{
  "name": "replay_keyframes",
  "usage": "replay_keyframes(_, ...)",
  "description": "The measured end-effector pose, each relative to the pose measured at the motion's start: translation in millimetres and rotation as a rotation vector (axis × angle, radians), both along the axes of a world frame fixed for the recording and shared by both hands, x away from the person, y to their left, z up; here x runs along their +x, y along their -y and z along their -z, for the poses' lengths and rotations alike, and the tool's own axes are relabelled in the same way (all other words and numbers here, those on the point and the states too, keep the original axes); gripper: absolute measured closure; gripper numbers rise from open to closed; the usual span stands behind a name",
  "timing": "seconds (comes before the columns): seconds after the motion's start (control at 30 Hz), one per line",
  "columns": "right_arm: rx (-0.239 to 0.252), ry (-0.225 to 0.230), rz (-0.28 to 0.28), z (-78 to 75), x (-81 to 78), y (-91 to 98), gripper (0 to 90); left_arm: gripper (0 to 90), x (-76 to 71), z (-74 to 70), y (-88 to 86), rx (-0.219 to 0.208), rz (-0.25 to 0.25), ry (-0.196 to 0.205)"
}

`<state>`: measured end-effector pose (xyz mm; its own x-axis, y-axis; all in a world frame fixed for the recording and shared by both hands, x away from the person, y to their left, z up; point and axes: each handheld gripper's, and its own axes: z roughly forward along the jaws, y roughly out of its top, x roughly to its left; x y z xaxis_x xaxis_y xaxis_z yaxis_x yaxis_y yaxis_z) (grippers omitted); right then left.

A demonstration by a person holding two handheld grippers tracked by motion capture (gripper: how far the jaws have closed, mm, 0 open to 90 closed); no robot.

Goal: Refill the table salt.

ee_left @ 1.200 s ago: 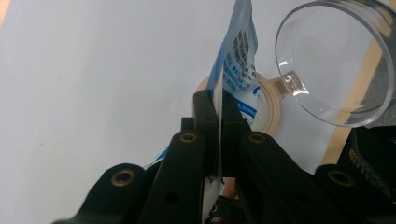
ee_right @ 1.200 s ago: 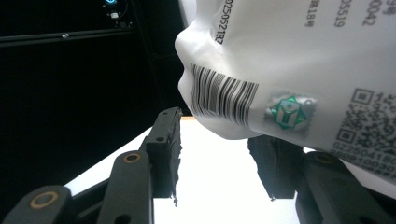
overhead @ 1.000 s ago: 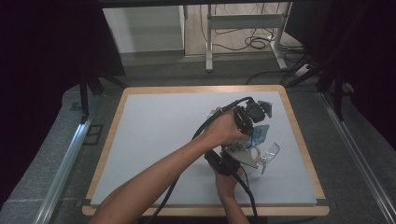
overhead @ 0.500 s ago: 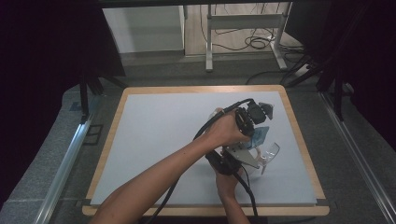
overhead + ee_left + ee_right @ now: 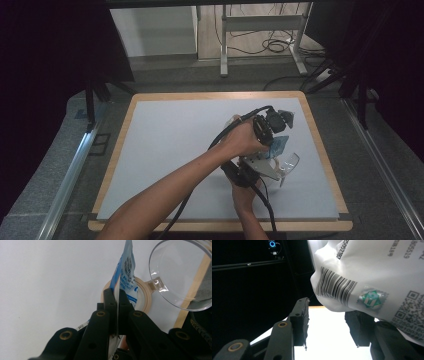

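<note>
While left tool (image 5: pixel 115 305) pinches sachet (image 5: pixel 125 267) | right tool (image 5: pixel 329 322) spread | clear lid (image 5: pixel 180 275) beside.

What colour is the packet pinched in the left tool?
Blue and white with dark print; the packet shows best in the left gripper view.

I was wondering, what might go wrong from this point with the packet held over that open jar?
The left gripper pinches just a thin edge of the blue and white packet, so it may slip free. The right gripper has its jaws apart below the packet without pressing it, so it adds little support. The clear lid hangs open beside the jar's rim and could be knocked.
</note>
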<state>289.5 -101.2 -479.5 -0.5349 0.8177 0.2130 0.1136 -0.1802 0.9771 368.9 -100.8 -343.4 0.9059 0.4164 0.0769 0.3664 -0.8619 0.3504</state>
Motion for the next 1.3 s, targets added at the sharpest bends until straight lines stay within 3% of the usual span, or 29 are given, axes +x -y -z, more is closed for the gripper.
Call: replay_keyframes(1.3,0.001,0.01,-0.005,-3.2,-0.8,-1.1,54.7,90.0,0.8,1.2,-3.3,0.002,-0.003,-0.001)
